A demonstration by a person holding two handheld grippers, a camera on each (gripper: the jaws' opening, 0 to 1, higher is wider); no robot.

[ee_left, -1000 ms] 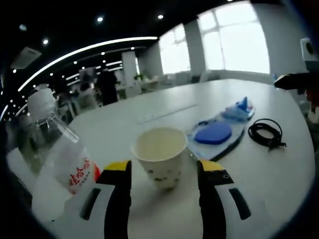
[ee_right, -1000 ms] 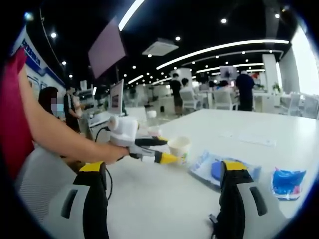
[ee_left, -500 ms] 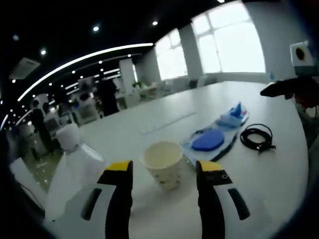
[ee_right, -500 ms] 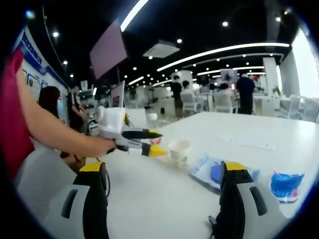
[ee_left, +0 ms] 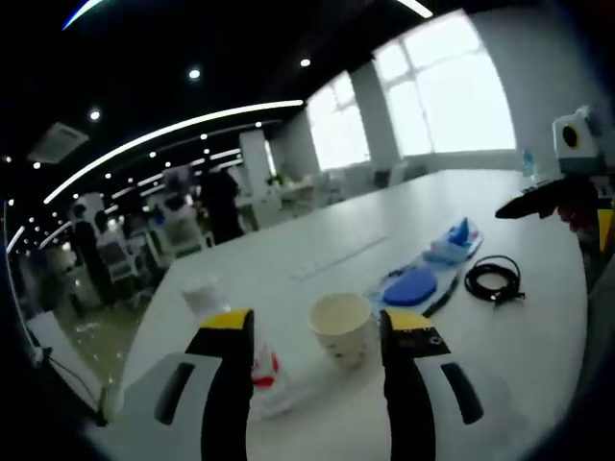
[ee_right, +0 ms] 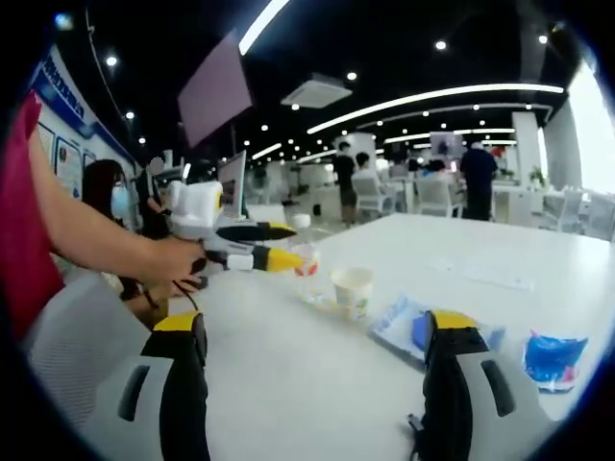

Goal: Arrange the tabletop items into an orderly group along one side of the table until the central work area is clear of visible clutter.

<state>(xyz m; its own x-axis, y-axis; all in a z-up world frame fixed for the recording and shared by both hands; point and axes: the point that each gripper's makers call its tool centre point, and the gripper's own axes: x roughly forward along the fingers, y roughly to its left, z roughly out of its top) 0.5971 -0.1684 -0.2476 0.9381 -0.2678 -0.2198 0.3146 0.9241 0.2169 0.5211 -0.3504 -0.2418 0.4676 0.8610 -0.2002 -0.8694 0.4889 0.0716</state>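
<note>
Left gripper [ee_left: 319, 331]: my jaws stand wide apart and hold nothing, raised above the white bench [ee_left: 538, 327]. The paper cup [ee_left: 342, 328] stands upright on the bench between the jaw tips as seen in the left gripper view, untouched. The water bottle [ee_left: 255, 360], red label, stands just beside the cup, partly behind my left jaw. Past the cup lies a clear bag with a blue disc inside [ee_left: 411, 286], then a blue packet [ee_left: 454, 242], and a coiled black cable [ee_left: 493, 279] near them.

Right gripper [ee_right: 307, 346]: jaws also wide, nothing between them. From here I see the left gripper held in a hand [ee_right: 178, 261] above the bench edge, the cup and bottle beyond its tips, the blue packet near my right jaw
</note>
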